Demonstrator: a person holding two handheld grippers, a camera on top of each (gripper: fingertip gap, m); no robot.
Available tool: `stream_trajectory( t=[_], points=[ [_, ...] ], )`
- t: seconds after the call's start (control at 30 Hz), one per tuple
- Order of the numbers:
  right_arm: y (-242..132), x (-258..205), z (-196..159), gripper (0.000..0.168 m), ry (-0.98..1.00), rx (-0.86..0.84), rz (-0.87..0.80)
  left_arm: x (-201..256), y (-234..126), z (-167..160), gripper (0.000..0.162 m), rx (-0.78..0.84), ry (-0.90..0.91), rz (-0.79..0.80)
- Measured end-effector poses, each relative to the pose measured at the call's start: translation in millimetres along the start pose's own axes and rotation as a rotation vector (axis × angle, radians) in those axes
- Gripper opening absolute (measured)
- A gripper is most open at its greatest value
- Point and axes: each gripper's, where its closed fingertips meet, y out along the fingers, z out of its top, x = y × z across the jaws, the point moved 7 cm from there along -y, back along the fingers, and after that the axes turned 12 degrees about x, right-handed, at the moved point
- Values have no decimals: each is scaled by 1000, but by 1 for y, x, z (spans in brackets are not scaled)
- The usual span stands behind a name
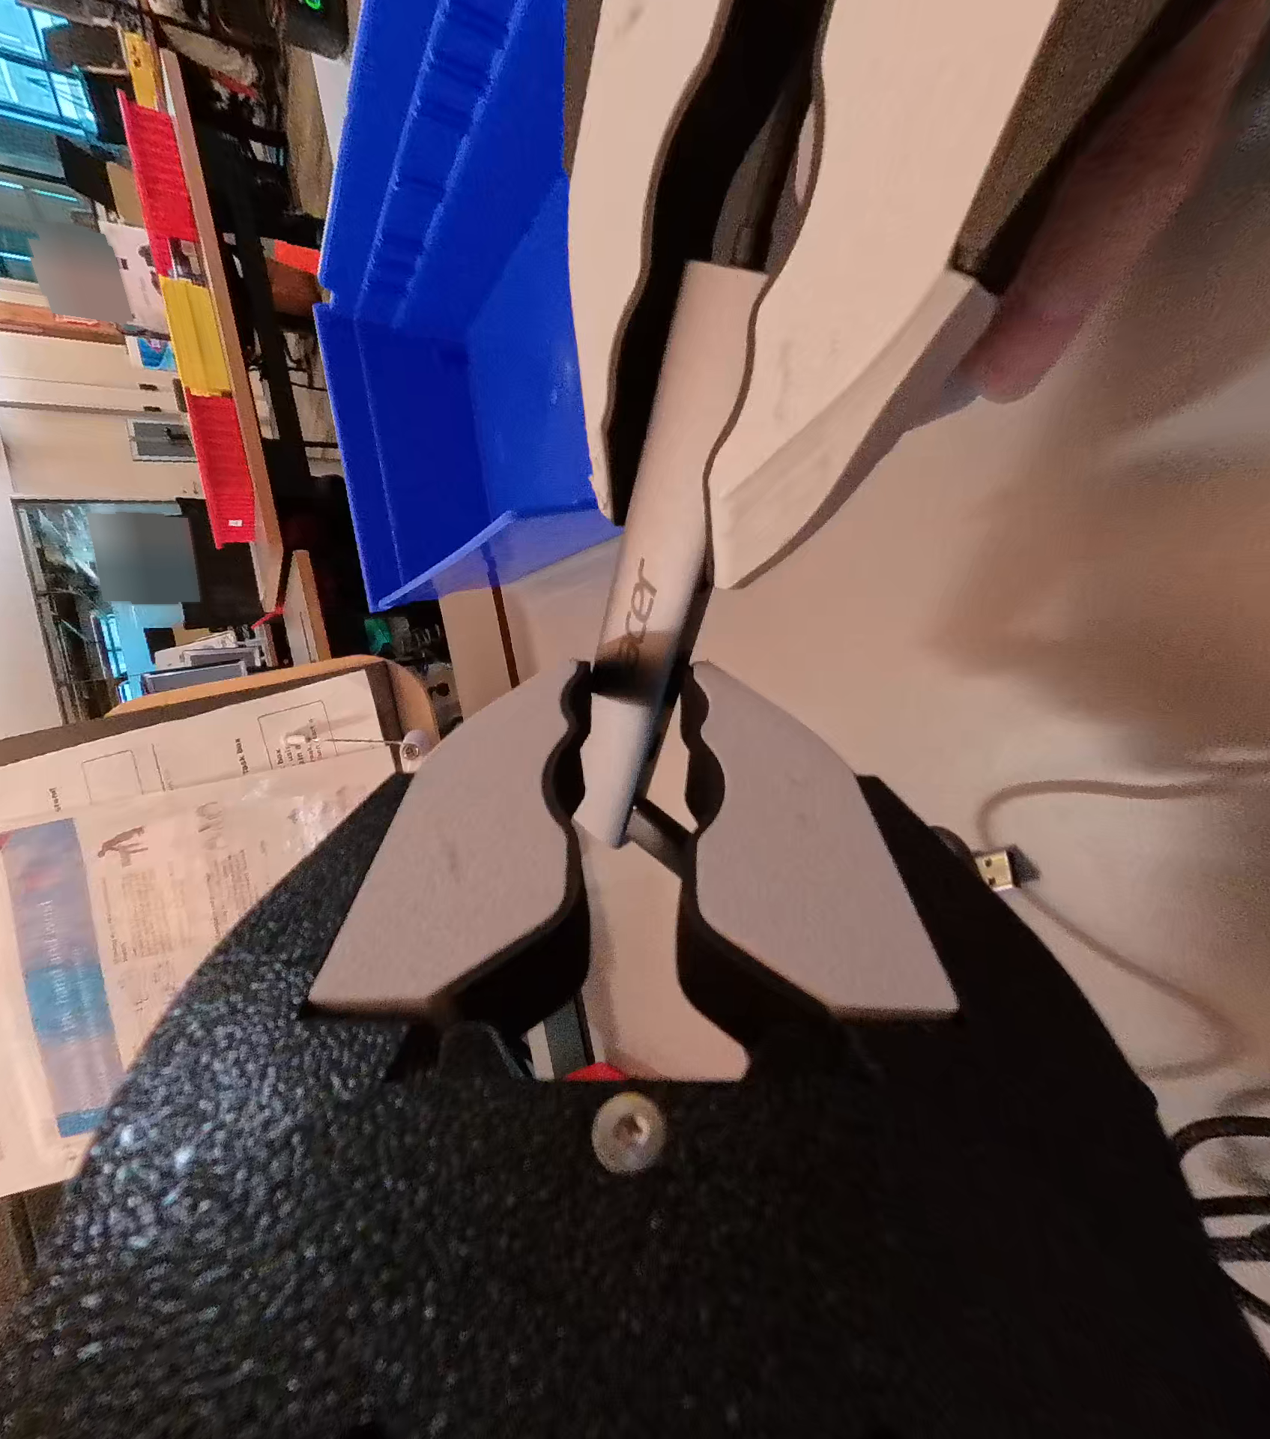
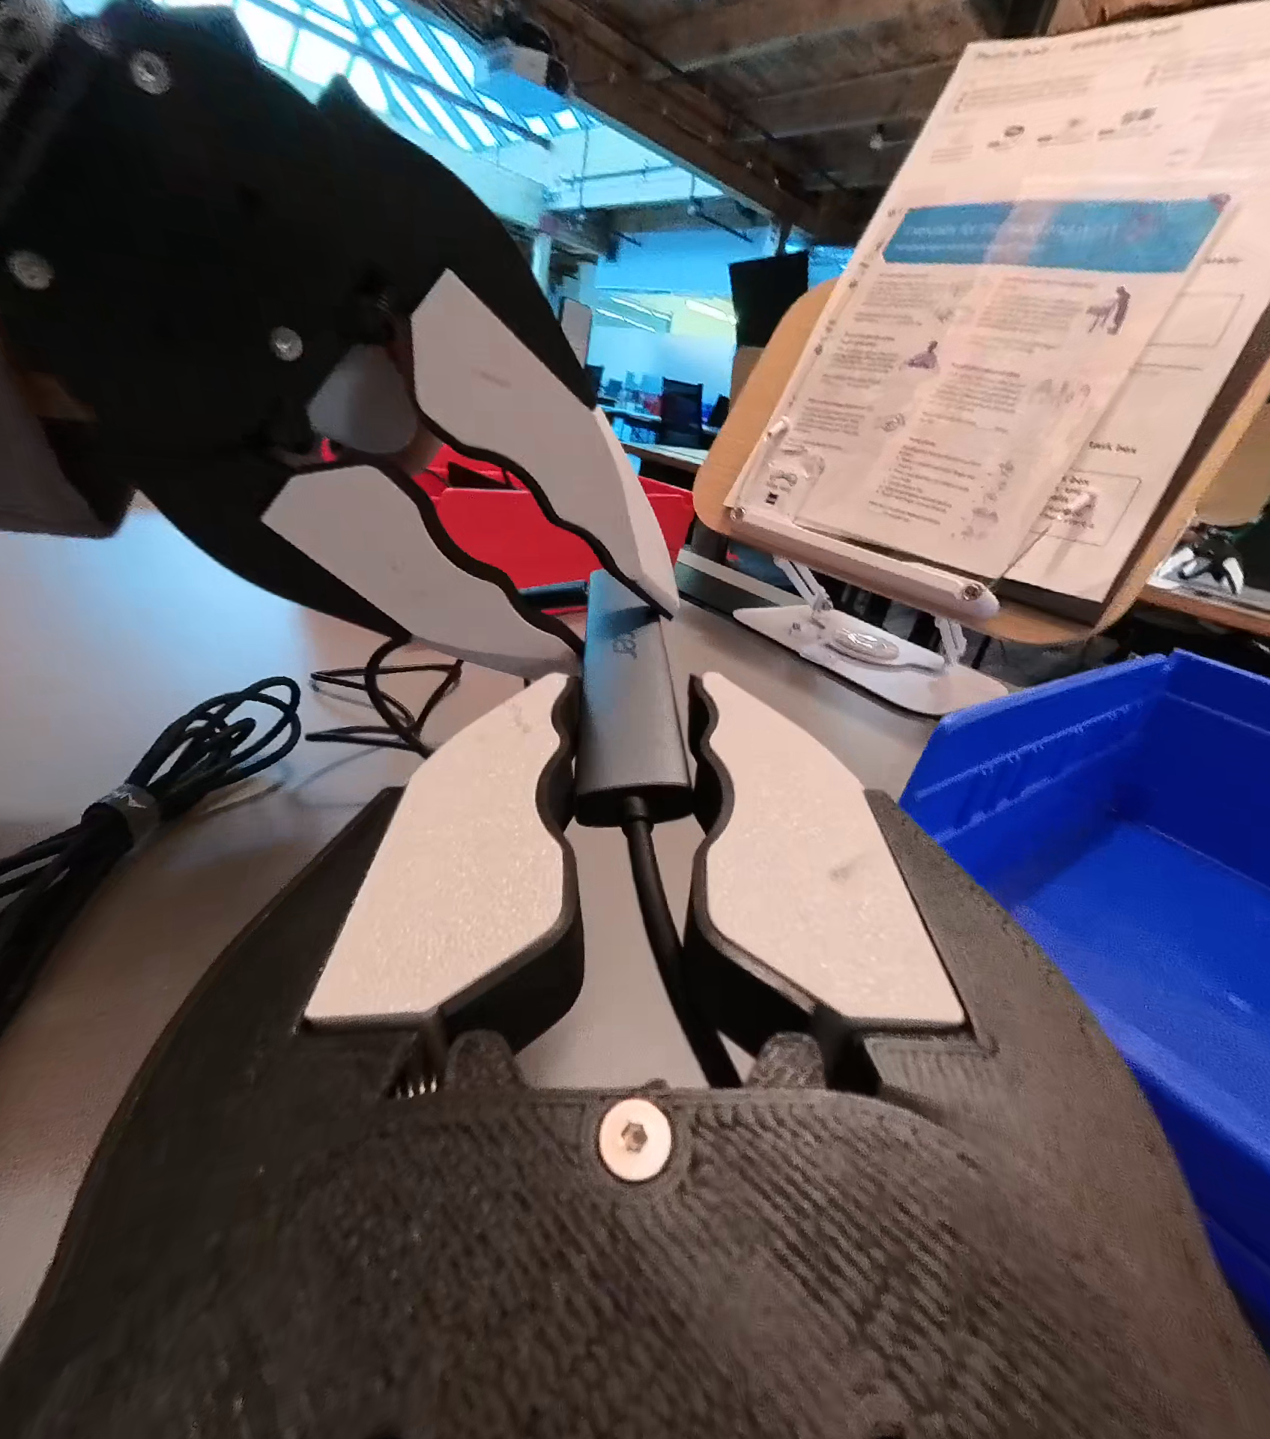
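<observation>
An open-plan workshop or lab space is shown. Exposed timber beams [image 2: 733, 101] and skylights [image 2: 382, 70] are seen overhead, well beyond the tongs, with rows of desks and dark office chairs [image 2: 682, 405] far behind. Blue [image 2: 1130, 779] and red [image 2: 522, 529] plastic parts bins are set on the pale worktop [image 2: 110, 623], and laminated instruction sheets [image 2: 1005, 311] are propped on a stand

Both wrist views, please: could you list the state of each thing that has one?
adapter: held by both grippers.
left gripper: jaws shut on adapter's far end.
right gripper: jaws shut on adapter's cable end.
blue bin: visible inside empty.
cable bundle: coiled, strapped.
document stand: propped, tilted.
</observation>
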Motion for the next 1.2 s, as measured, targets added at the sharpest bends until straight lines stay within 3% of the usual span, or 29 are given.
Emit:
stream_trajectory(
  t=[0.33,0.47,0.57,0.7,0.8,0.93,1.03,1.13,1.2],
  points=[
    [-1,6,1,24,126,16,-18,-5,7,-10,22,12,-51,-12],
    [-4,13,0,24,128,10,-116,-7,6,-10,26,46,-174,24],
    [-9,23,1,24,177,33,-176,-12,-20,0,29,197,-326,34],
    [-11,26,1,24,213,50,-157,23,-67,15,31,421,-505,-292],
    [-10,26,1,24,215,48,-138,78,-86,14,37,369,-486,-564],
    [-8,23,1,24,201,39,-117,125,-83,10,43,266,-479,-678],
    [-7,21,0,24,184,31,-110,138,-67,12,38,223,-494,-702],
    [-8,21,1,24,181,38,-114,134,-54,13,10,209,-572,-679],
    [-9,23,2,24,181,52,-133,122,-49,7,5,180,-680,-589]
  ],
)
